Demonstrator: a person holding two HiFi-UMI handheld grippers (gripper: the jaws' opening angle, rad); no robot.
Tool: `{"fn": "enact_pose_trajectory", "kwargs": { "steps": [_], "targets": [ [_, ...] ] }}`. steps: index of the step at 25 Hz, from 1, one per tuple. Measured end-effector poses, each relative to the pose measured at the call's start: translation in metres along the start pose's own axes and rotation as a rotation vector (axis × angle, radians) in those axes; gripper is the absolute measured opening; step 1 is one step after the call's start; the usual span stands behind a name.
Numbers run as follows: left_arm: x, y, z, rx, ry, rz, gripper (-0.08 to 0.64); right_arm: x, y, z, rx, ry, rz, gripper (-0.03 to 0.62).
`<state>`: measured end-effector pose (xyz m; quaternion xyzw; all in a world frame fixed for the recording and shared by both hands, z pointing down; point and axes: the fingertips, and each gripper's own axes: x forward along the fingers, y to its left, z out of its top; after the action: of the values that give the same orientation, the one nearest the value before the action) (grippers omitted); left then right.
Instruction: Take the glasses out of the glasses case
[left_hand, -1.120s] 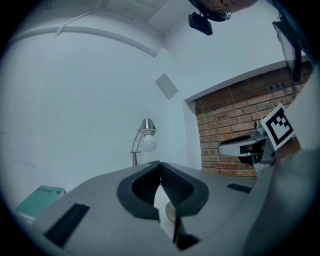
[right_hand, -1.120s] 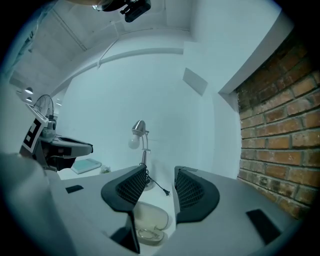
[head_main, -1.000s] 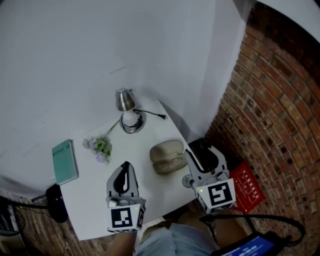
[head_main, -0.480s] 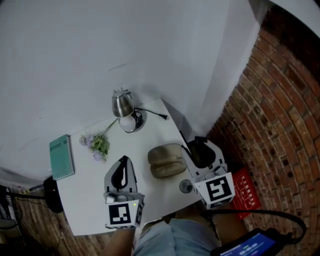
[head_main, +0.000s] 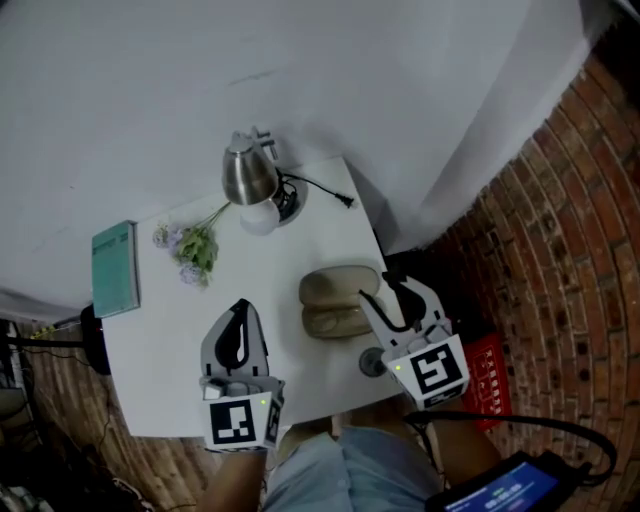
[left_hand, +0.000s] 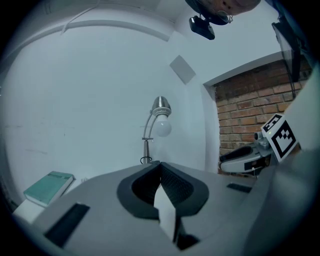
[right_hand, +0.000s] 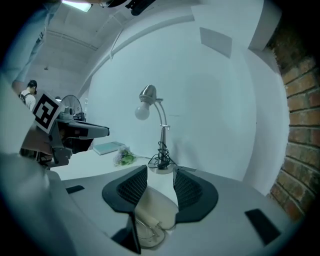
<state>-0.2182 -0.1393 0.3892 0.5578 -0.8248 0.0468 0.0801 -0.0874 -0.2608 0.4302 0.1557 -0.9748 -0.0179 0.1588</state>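
Head view: the open beige oval glasses case lies near the right edge of the white surface. My right claw is at its right end. My left claw is over bare surface, left of the case and apart from it.

Right gripper view: the right claw's jaws stand wide and are closing, with the case between them; the pads are not yet on it. Thin-framed glasses lie in its near half, a detail the head view barely resolves.

Left gripper view: the left claw is drawn narrow, nothing between its jaws.

Only the head view shows the layout behind: silver desk lamp, purple flower sprig, teal book.
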Motion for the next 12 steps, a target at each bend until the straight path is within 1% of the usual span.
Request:
{"fn": "enact_pose_trajectory", "kwargs": {
  "steps": [6,9,12],
  "targets": [
    [-0.002,0.014,-0.013,-0.011,0.047,0.073,0.006,0.014,0.015,-0.041,0.012,0.093,0.093,0.173],
    [-0.002,0.016,-0.026,-0.017,0.062,0.068,0.006,0.018,0.021,-0.061,0.019,0.146,0.127,0.166],
    [-0.001,0.019,-0.034,-0.025,0.082,0.079,0.006,0.020,0.028,-0.082,0.027,0.200,0.165,0.152]
  ]
}}
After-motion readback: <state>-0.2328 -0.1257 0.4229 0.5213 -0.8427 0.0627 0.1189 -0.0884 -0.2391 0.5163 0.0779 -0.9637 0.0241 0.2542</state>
